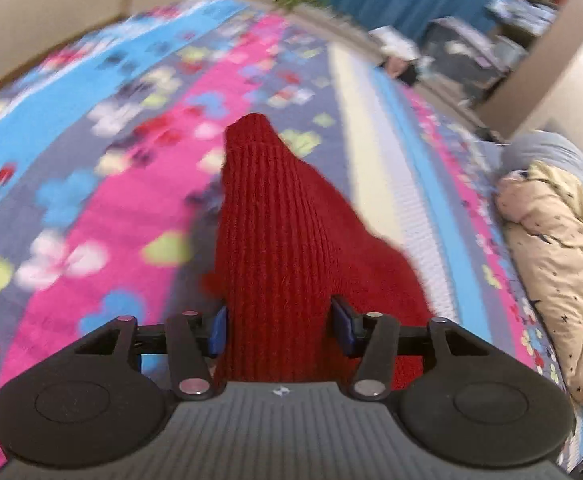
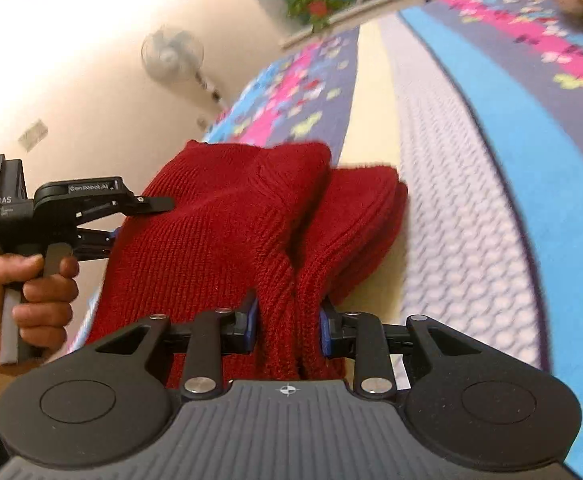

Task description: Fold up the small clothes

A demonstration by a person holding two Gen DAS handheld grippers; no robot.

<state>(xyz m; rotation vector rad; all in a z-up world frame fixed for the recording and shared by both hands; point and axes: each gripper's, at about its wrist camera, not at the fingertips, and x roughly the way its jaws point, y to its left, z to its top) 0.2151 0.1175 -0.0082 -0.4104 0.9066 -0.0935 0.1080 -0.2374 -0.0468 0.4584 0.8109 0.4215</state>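
A small red knitted garment (image 1: 275,240) hangs lifted above the bed. My left gripper (image 1: 279,328) is shut on one edge of it, the ribbed cloth bunched between its blue pads. My right gripper (image 2: 287,328) is shut on another part of the same red garment (image 2: 227,232), which folds into two lobes ahead of it. In the right wrist view the left gripper (image 2: 115,220) shows at the left, held by a hand, its jaws hidden in the cloth's side.
A patterned bedspread (image 1: 111,168) with blue, pink and grey stripes lies below. A beige bundled blanket (image 1: 551,264) sits at the bed's right edge. A standing fan (image 2: 173,56) is by the wall, and a green plant (image 2: 317,0) stands at the bed's far end.
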